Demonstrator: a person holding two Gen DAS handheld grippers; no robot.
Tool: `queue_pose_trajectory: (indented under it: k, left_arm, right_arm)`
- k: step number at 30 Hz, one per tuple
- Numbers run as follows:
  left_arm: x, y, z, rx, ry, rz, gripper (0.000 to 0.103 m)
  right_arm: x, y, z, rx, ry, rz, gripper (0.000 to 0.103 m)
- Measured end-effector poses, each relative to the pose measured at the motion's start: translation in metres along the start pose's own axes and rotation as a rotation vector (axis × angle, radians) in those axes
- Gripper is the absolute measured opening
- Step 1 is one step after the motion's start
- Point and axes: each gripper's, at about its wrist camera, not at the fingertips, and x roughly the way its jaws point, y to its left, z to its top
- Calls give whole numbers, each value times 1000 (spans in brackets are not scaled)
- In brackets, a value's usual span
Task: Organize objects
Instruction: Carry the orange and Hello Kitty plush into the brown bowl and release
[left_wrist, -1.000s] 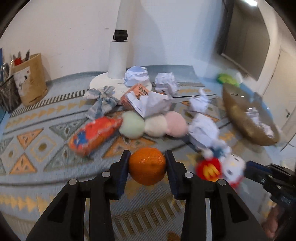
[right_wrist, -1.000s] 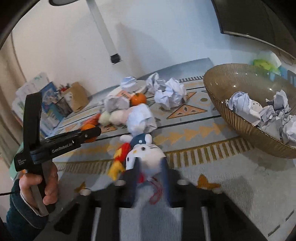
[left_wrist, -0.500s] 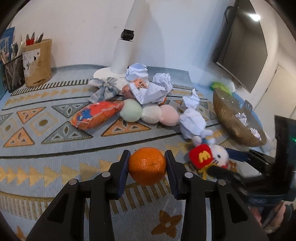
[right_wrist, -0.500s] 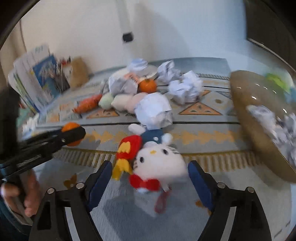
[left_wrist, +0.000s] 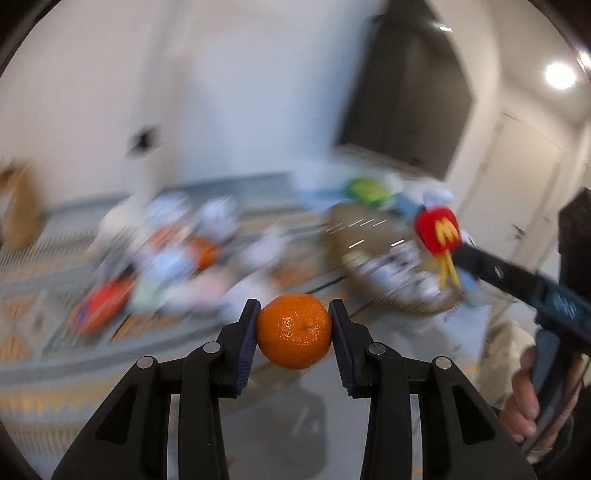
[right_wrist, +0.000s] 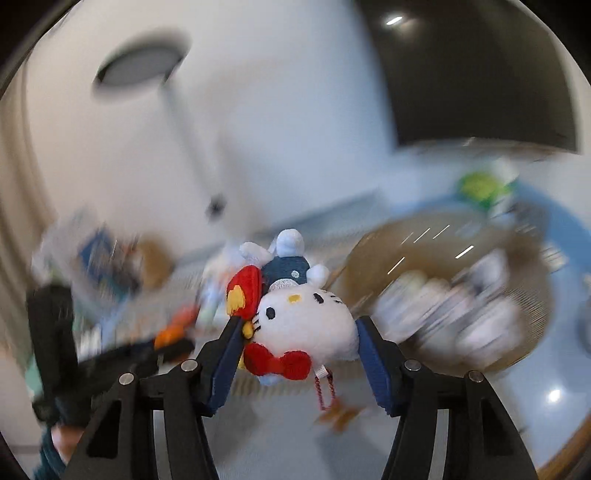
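Left claw (left_wrist: 294, 330): clenched on an orange (left_wrist: 294, 331), both pads pressed against its sides, the fruit held clear of the patterned desk (left_wrist: 44, 369) below; right claw (right_wrist: 295, 343): grasping a white plush cat (right_wrist: 308, 323) by the head, pads against both cheeks, red bow (right_wrist: 277, 362) under the chin, blue body and legs pointing away from the camera, a red pouch with a yellow mark (right_wrist: 243, 290) at its left side, a small red cord (right_wrist: 325, 391) dangling beneath; the toy hangs in the air above the desk. In the left wrist view the same toy (left_wrist: 439, 230) shows at the end of the right claw's arm, with a hand (left_wrist: 524, 391) on the handle at the right edge. Beyond, a brown woven bowl (right_wrist: 524, 332) holding crumpled white paper (right_wrist: 443, 306) sits on the desk, behind and right of the toy; left of it lies a heap of blurred items, individual pieces not identifiable; a dark screen (left_wrist: 406, 99) hangs on the white wall.
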Motion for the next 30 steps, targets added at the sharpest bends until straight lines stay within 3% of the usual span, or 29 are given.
queue_pose_trajectory:
  k: [3,6,8,9,11,13,15,17,21,23,24,25,27,28,30]
  left_arm:
    - [31,-39,38,65,3,-52,35]
    - [75,-57,63,27,42,-144,35]
    - [102,-63,69,4,58,-189,36]
    - [116,-66,71,9,63,-179,41]
    - [139,-70,73,18,94,-126,83]
    - [147,-67,71,-10,107,-113,83]
    - [137,-58,67,-59,110,-189,83]
    - [117,-50,63,-85,80,-216,84]
    - [57,-34,54,-82,7,-133,86]
    - [16,-25,46,-104,-6,-148,87]
    - [-1,-22,44,-105,-25,-164,90]
    - [-25,-18,38,-90,-61,-153,103]
    - [-57,-10,26,-54,-137,-60,103]
    - [-67,-4,20,-42,-148,-4,103]
    - [-70,17,3,-31,-109,111,103]
  right_arm:
    - [-2,-39,30,119,-43,-98,62]
    - [39,-87,50,257,76,-173,63]
    - [67,-107,57,301,150,-127,62]
    - [82,-116,61,309,174,-107,62]
    - [93,-127,65,310,177,-162,64]
    - [92,-136,62,334,168,-199,71]
    - [85,-144,53,366,170,-169,71]
    - [75,-141,39,362,170,-143,71]
    - [45,-114,25,296,124,-94,71]
    - [29,-84,24,239,105,-28,72]
    - [27,-71,25,214,101,-8,73]
    - [24,-52,25,172,99,23,74]
    - [22,-13,19,84,93,77,86]
    - [22,0,14,55,80,91,86]
    - [29,29,-8,-12,65,99,86]
